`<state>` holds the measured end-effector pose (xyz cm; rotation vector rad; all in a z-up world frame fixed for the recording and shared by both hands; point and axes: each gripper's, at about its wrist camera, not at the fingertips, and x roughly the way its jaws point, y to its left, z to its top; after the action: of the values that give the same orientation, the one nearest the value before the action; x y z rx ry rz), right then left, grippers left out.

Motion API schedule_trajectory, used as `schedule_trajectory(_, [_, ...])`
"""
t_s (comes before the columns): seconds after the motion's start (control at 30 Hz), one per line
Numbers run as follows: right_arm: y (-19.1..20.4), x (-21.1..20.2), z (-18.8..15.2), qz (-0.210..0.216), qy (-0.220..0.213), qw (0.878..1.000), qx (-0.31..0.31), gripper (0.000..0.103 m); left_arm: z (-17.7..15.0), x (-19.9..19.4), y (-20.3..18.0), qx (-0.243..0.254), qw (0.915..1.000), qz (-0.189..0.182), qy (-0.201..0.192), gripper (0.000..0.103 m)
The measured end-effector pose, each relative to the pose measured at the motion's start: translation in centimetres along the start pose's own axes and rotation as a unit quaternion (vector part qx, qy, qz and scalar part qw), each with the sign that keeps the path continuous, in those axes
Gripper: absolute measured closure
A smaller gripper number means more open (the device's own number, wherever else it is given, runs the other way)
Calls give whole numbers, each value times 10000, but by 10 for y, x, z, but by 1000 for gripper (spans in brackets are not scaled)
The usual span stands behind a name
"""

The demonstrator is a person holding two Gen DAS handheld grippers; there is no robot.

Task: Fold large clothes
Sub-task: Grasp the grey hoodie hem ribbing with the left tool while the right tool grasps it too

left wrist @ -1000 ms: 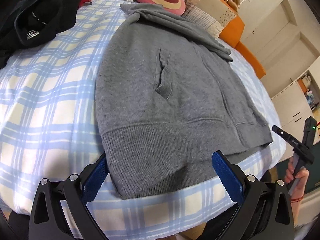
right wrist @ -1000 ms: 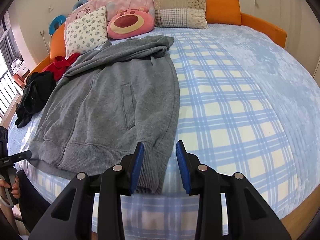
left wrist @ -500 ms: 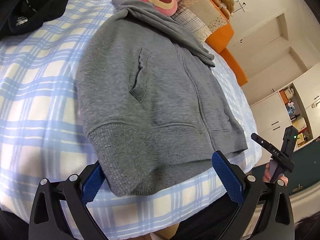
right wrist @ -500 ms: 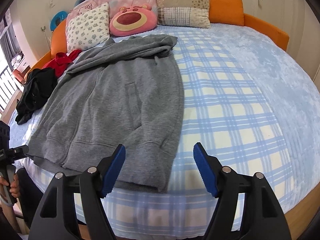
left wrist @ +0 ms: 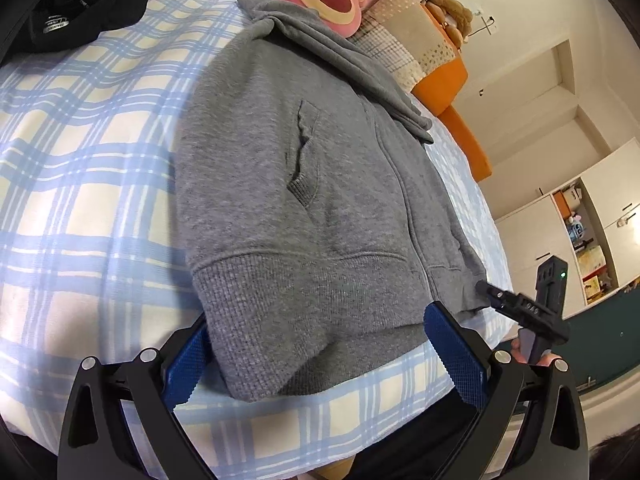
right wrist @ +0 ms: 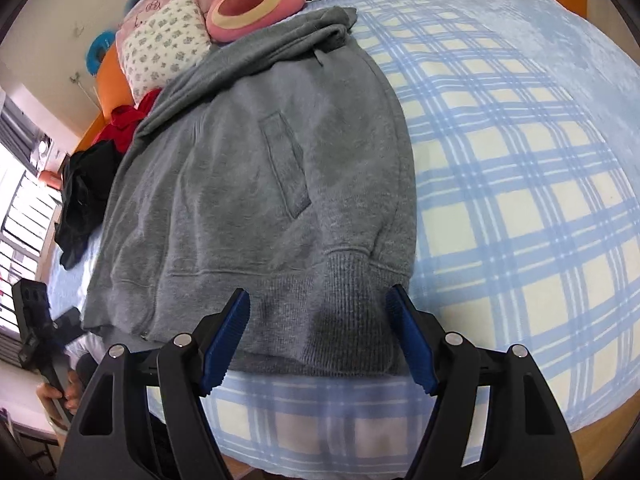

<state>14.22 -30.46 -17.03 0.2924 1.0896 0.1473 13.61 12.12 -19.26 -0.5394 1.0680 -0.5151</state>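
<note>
Since a second earlier, our right gripper (right wrist: pixel 318 336) had spread its jaws from nearly together to wide apart and dropped closer to the hem of the grey hoodie (right wrist: pixel 260 184), while our left gripper (left wrist: pixel 320 356) had barely shifted. Both claws were released: the ribbed hem lay between each pair of blue pads (left wrist: pixel 456 356), but we could not tell whether any pad touched the cloth.

The hoodie lay flat, front up, on the blue plaid bedspread (right wrist: pixel 520 200). Its long axis ran from the hem at the near edge of the bed to the hood, which pointed at the pillows. The pink bear cushion (right wrist: pixel 256 0) sat just beyond the hood.

A sleeve was folded across the upper chest, so we could not make out the neckline. In the left wrist view the far hem corner was partly hidden behind our right gripper's body, and the black garment (left wrist: pixel 80 4) was cut off by the picture's edge. The red garment (right wrist: pixel 124 120) lay half tucked under the hoodie's shoulder.
</note>
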Motion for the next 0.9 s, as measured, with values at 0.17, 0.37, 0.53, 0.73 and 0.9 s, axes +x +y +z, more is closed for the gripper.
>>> schedule_trajectory(0.17, [-5, -7, -7, -806, -259, 9963, -122, 31, 0, 0, -6, 19, 9997, 258, -20, 3])
schedule_trajectory(0.37, [-16, 5, -8, -150, -77, 9999, 15, 63, 6, 12, -21, 192, 9993, 300, 119, 30])
schedule_trajectory(0.53, [-8, 4, 0, 15, -17, 9998, -201, 89, 13, 21, -25, 206, 9980, 533, 271, 72])
schedule_trajectory(0.73, [-11, -14, 17, 788, -185, 9967, 73, 93, 23, -3, -25, 166, 9995, 224, 160, 84])
schedule_trajectory(0.9, [-4, -60, 34, 1464, -564, 9876, 82, 93, 33, -43, -49, 424, 9989, -120, -137, 85])
